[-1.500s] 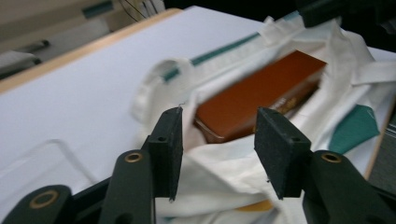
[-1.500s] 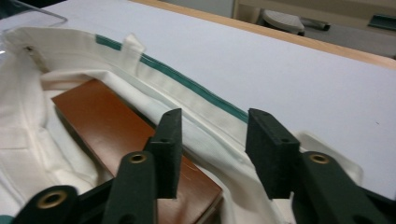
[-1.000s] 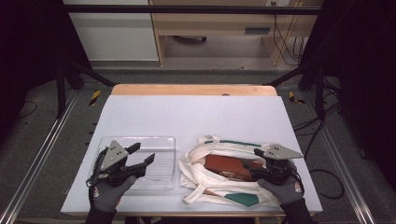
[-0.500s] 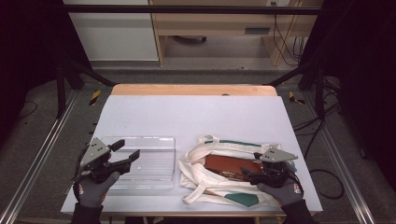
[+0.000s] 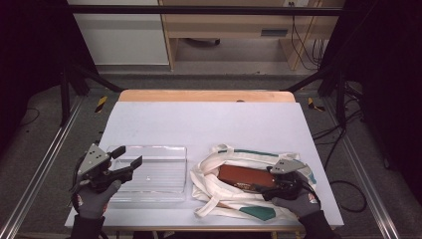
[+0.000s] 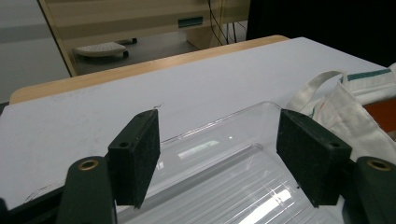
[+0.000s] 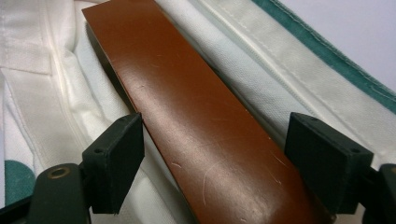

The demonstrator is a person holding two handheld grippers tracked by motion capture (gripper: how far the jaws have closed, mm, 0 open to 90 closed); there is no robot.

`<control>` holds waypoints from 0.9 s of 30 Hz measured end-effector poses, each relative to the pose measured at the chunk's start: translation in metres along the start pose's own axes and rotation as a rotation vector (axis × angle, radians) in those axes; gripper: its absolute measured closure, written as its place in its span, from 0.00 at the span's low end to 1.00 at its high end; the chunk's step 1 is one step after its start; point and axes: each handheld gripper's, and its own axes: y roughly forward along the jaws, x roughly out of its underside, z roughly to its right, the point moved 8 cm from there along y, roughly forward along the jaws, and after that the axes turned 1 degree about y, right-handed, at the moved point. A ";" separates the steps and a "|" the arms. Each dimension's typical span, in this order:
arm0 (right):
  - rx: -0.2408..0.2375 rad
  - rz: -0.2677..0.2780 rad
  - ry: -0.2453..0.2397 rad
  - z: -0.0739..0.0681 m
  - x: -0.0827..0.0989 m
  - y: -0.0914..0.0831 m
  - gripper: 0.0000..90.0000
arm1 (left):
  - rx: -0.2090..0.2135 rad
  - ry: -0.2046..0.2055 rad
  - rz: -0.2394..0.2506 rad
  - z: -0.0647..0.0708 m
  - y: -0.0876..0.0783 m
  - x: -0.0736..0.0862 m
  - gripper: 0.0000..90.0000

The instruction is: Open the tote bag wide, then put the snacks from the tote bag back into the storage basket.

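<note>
Desk (image 5: 209, 124) covered in white, wooden strip along its far edge. Two things on it: a clear tray (image 5: 154, 174) at near left, a white tote (image 5: 219, 172) with green trim at near right, well apart from the far edge.

Left claw (image 5: 130, 164) sits over the tray's left end, held in a gloved hand (image 5: 92, 199). Jaws wide, nothing between them; they have just been opening. In the left gripper view the pads (image 6: 135, 156) stand apart above the tray (image 6: 233, 172), its ribbed floor beneath, not pressing on it.

Right claw (image 5: 259, 188) lies on the tote, over a brown slab (image 5: 244, 177) resting in the bag's mouth. Jaws wide, just been opening. In the right gripper view the slab (image 7: 196, 121) runs between the pads (image 7: 116, 163); a gap shows on the right side, the left pad sits just beside the slab's edge. Tote cloth (image 7: 51, 107) lies under and around the slab.
</note>
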 end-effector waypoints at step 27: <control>-0.042 -0.069 -0.058 -0.012 -0.016 -0.023 0.42 | -0.054 -0.015 0.005 -0.022 -0.007 -0.001 0.32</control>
